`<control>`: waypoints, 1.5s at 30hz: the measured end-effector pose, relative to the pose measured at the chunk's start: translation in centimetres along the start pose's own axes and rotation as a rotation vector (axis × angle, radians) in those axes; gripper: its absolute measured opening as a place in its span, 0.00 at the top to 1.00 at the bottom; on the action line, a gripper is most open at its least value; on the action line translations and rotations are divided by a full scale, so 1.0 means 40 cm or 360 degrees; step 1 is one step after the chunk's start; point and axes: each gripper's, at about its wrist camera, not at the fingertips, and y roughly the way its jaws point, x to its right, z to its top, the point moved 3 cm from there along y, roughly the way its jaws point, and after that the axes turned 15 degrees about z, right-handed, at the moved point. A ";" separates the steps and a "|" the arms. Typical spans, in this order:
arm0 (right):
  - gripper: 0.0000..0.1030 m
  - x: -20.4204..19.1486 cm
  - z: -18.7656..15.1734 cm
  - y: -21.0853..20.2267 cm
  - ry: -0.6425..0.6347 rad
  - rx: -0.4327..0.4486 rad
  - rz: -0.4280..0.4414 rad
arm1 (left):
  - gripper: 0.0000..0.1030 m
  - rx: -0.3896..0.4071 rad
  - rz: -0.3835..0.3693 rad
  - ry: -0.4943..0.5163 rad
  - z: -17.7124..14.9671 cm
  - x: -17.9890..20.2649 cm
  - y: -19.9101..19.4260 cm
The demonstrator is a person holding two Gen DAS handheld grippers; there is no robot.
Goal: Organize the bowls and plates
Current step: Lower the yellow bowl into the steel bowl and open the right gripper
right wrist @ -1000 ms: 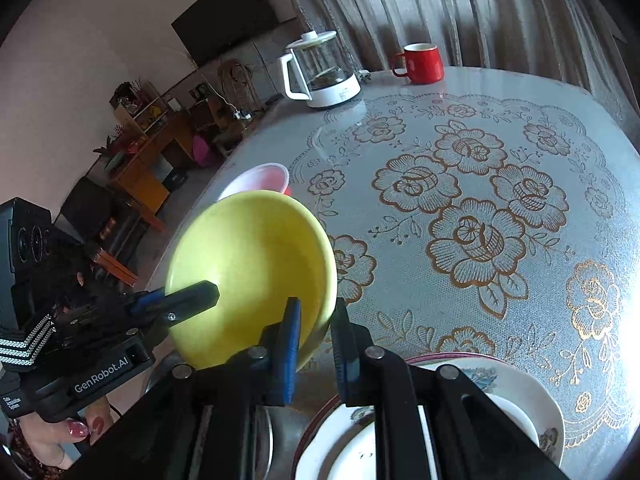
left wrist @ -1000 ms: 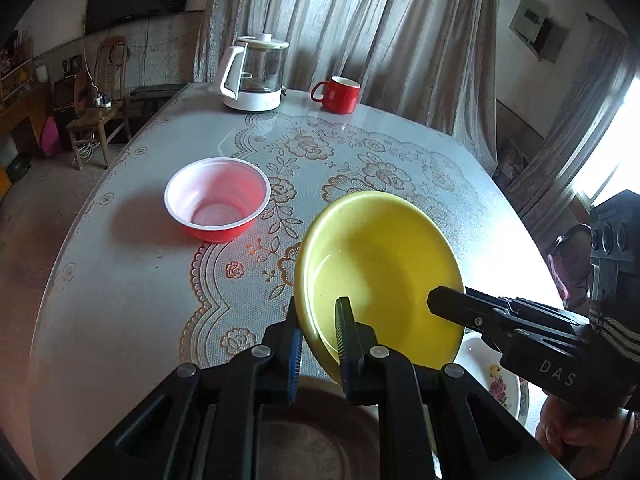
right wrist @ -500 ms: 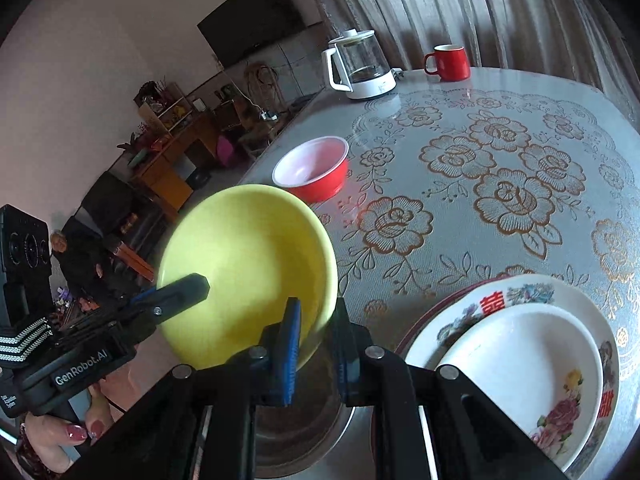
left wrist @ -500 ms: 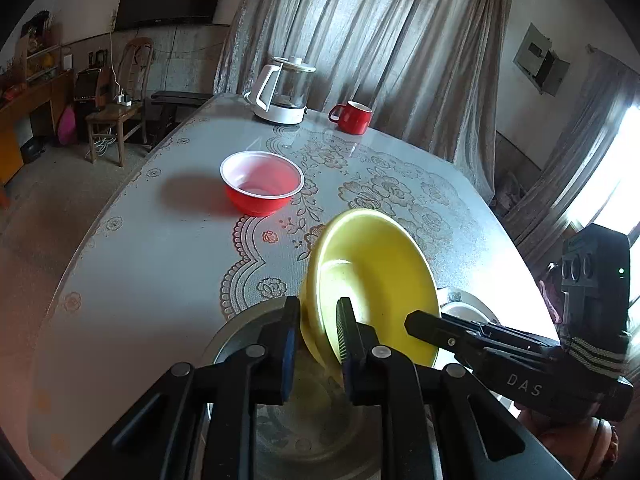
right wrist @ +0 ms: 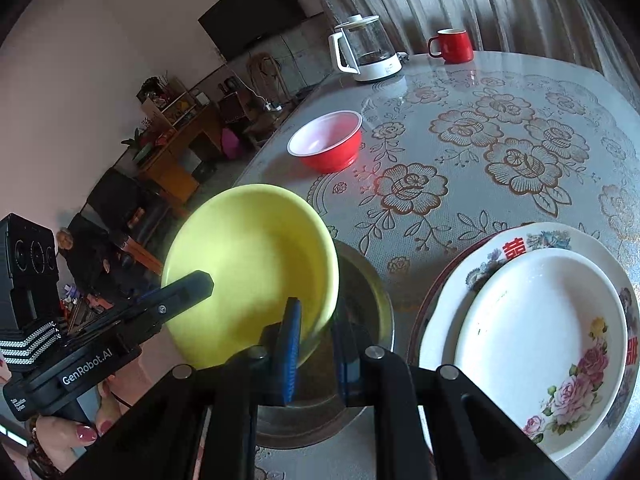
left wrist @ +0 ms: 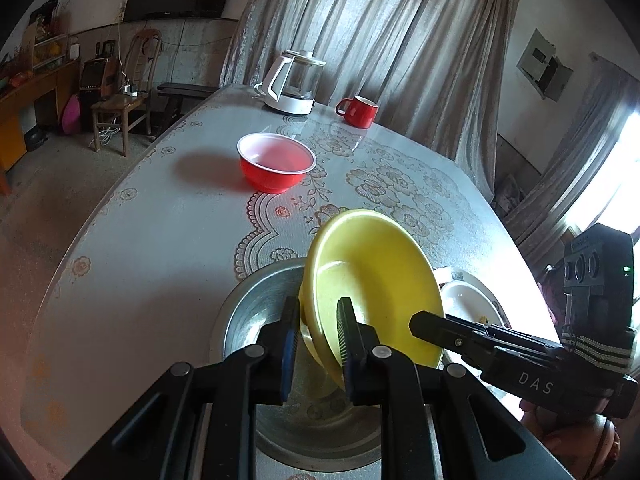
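A: Our left gripper (left wrist: 318,326) is clamped on the near left rim of the yellow bowl (left wrist: 372,288), one finger inside it and one outside.

B: And our right gripper (right wrist: 316,328) pinches the opposite rim of that bowl (right wrist: 248,268). We hold it tilted, above the metal basin (left wrist: 256,316) at the near edge of the bench (left wrist: 152,248); whether its lower edge touches the basin we cannot tell.

A: Going left to right, what surrounds us?

B: The red bowl (left wrist: 276,162) stands alone farther back on the bench, well apart from the basin. Beyond it are the glass kettle (left wrist: 294,82) and then the red mug (left wrist: 358,111), near the curtain (left wrist: 380,40). Just right of the basin lies the stack: a white dish (right wrist: 544,320) resting on the flowered plate (right wrist: 532,240).

A: What is hidden?

B: The yellow bowl and our fingers cover much of the basin's inside. In the left wrist view the bowl and the right gripper mask most of the stack. The plate's far right rim is cut off by the frame in the right wrist view.
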 end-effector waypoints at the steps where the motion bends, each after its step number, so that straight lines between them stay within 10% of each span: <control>1: 0.86 -0.001 -0.004 0.001 0.0006 -0.0001 0.0001 | 0.83 -0.0005 0.0002 -0.0004 -0.005 -0.001 0.001; 22: 0.86 0.001 -0.065 0.043 0.0029 -0.0112 -0.0025 | 0.78 -0.0117 0.0061 0.0026 -0.073 -0.019 0.070; 32: 0.86 0.018 -0.064 0.058 0.0025 -0.0185 -0.0100 | 0.62 -0.0142 0.0082 0.0097 -0.083 0.008 0.093; 36: 0.86 0.019 -0.063 0.067 0.0024 -0.0207 -0.0112 | 0.40 -0.0134 0.0091 0.0085 -0.078 0.005 0.090; 45: 0.86 0.018 -0.059 0.088 -0.0003 -0.0235 -0.0178 | 0.38 -0.0090 0.0065 0.0042 -0.062 -0.003 0.071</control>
